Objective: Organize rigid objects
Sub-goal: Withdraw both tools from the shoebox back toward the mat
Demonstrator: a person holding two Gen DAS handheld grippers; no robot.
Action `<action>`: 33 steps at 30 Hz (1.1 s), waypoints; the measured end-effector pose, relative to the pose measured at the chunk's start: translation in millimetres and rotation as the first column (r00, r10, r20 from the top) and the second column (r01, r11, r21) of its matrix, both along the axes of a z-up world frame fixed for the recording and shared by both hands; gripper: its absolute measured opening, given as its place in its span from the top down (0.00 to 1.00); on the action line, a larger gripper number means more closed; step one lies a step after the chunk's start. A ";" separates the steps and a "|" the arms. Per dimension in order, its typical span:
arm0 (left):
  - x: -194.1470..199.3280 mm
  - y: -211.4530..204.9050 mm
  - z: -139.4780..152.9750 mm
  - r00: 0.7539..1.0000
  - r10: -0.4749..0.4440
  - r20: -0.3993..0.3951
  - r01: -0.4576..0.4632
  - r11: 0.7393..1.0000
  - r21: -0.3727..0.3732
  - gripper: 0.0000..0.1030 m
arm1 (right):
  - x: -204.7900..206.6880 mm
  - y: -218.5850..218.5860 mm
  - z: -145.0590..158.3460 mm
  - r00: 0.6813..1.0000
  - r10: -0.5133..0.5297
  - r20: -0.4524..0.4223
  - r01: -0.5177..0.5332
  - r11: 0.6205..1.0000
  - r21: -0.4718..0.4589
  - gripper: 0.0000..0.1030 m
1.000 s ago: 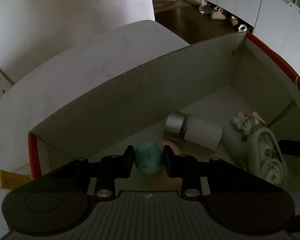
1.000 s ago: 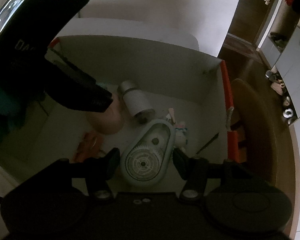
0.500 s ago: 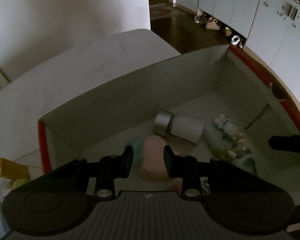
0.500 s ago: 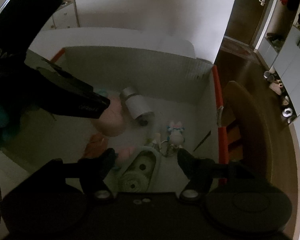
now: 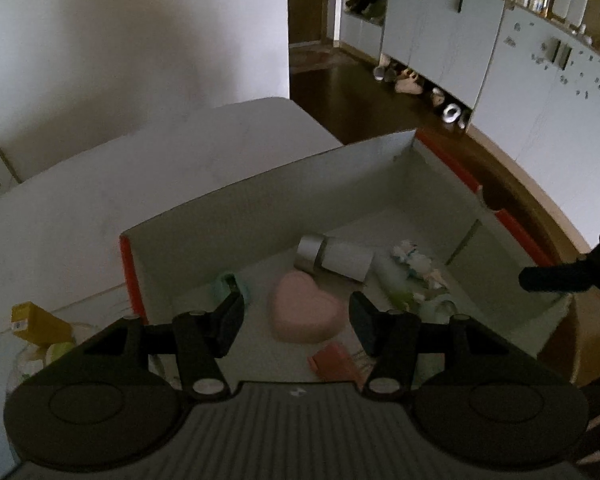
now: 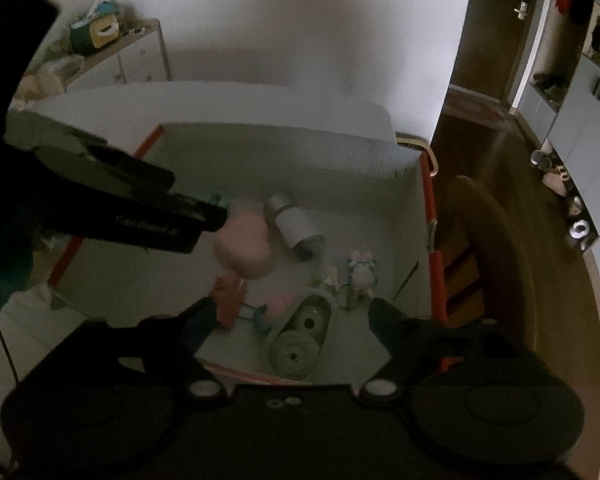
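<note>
Both my tongs hang empty over the cardboard box (image 5: 260, 200). The jaws of my left tongs (image 5: 296, 320) have just been opening and stand about half apart with nothing between them; the pink heart-shaped box (image 5: 306, 312) only shows through the gap, lying on the floor of the box below. The jaws of my right tongs (image 6: 288, 312) have also just been opening and stand wide, with the pale green geared gadget (image 6: 300, 340) lying loose beneath them, touched by neither pad.

I judge this to be the moment just after a drop-off, between one item and the next. The next move calls for lifting clear of the box walls and turning to what sits outside the box, perhaps the yellow carton (image 5: 36, 322) at the lower left of the left view.

In the right view the gadget lies low in the middle of the frame, close to the near wall, its long axis running from bottom left up to the right, the larger gear wheel nearest me. The silver-capped white cylinder (image 6: 294, 222) lies on its side near the centre, cap toward the upper left, long axis slanting down to the right. A small teal piece (image 5: 228, 286) sits by the left wall.
</note>
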State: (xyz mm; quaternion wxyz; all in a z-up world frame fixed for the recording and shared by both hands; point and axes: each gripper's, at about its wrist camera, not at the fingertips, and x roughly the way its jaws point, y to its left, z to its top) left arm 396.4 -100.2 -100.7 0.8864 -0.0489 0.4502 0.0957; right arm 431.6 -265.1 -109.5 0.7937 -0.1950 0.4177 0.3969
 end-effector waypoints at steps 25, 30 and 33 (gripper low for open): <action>-131.9 56.6 45.9 0.965 -0.061 0.255 0.061 0.998 0.008 0.22 | -91.6 17.3 50.1 0.982 -0.185 0.021 0.172 0.943 0.283 0.00; -154.6 80.3 43.7 0.958 -0.062 0.279 0.057 0.998 0.027 0.22 | -117.0 35.4 51.0 0.977 -0.213 0.027 0.195 0.933 0.303 0.00; -166.3 97.1 41.4 0.956 -0.049 0.288 0.037 0.998 0.045 0.22 | -129.6 48.3 51.4 0.974 -0.225 0.020 0.208 0.927 0.312 0.00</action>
